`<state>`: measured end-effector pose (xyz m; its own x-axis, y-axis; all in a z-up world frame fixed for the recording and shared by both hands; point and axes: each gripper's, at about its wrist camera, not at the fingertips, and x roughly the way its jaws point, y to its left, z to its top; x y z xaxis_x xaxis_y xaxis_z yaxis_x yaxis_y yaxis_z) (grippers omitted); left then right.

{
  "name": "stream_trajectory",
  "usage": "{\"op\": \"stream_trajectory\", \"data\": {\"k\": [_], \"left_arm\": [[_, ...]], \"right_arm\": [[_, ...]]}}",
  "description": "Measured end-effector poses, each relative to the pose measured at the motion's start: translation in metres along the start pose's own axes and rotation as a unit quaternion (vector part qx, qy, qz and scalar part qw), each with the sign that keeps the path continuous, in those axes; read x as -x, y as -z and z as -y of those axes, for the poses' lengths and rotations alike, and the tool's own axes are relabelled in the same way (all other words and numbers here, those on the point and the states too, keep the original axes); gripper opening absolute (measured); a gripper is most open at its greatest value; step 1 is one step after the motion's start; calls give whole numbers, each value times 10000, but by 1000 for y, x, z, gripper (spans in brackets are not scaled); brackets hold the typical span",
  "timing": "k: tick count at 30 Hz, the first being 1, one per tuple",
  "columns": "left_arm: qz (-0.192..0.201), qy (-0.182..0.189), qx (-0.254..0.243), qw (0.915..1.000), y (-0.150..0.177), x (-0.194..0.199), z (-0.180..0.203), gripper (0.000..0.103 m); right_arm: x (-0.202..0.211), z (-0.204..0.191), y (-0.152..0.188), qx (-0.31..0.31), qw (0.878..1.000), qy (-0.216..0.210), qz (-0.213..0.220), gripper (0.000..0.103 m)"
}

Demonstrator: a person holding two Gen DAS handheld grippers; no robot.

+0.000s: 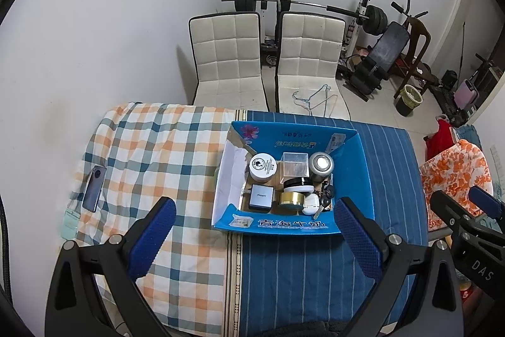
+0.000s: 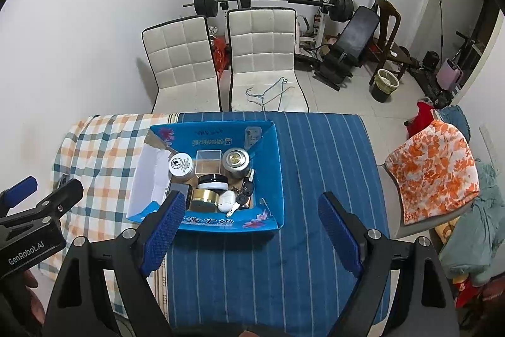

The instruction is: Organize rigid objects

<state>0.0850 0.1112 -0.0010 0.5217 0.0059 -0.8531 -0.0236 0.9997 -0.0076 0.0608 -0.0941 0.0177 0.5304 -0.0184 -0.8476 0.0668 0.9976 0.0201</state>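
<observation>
White walls and a pale tiled floor frame the room, with two white quilted chairs (image 1: 230, 59) pushed up to the far edge of the desk and a barbell rack (image 1: 303, 5) and weight bench behind them. Covering the desk are two cloths: an orange, teal and white checked cloth (image 1: 151, 153) on the left and a blue striped cloth (image 1: 388, 166) on the right.

Far left on the checked cloth lies a dark blue smartphone (image 1: 94, 189), flat and well apart from everything else, so it looks not yet sorted. Straddling the seam of the two cloths sits the open blue cardboard box (image 1: 363, 166), flaps spread, which seems to be the collecting place. Packed close inside it are a white round jar (image 1: 263, 168), a clear plastic cube (image 1: 295, 164), a silver metal tin (image 1: 321, 165), a small dark square case (image 1: 260, 196), a gold-banded jar (image 1: 291, 200), a white earbud case (image 1: 310, 204) and a bunch of keys (image 1: 325, 198).

Both tools hang above the near edge, angled down at the box. The left hand-held gripper (image 1: 252, 239) stands wide apart and empty; the right hand-held gripper (image 2: 252, 234) is likewise spread, holding nothing.

Off to the right, an orange floral cloth (image 2: 432, 169) drapes a chair.
</observation>
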Motion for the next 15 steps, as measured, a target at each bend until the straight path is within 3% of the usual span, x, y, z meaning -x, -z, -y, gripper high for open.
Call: {"op": "stream_trajectory", "data": {"k": [15], "left_arm": [[6, -1, -27, 10000, 0, 1, -3, 103]], "right_arm": [[1, 0, 3, 6, 10000, 44, 31, 88]]}}
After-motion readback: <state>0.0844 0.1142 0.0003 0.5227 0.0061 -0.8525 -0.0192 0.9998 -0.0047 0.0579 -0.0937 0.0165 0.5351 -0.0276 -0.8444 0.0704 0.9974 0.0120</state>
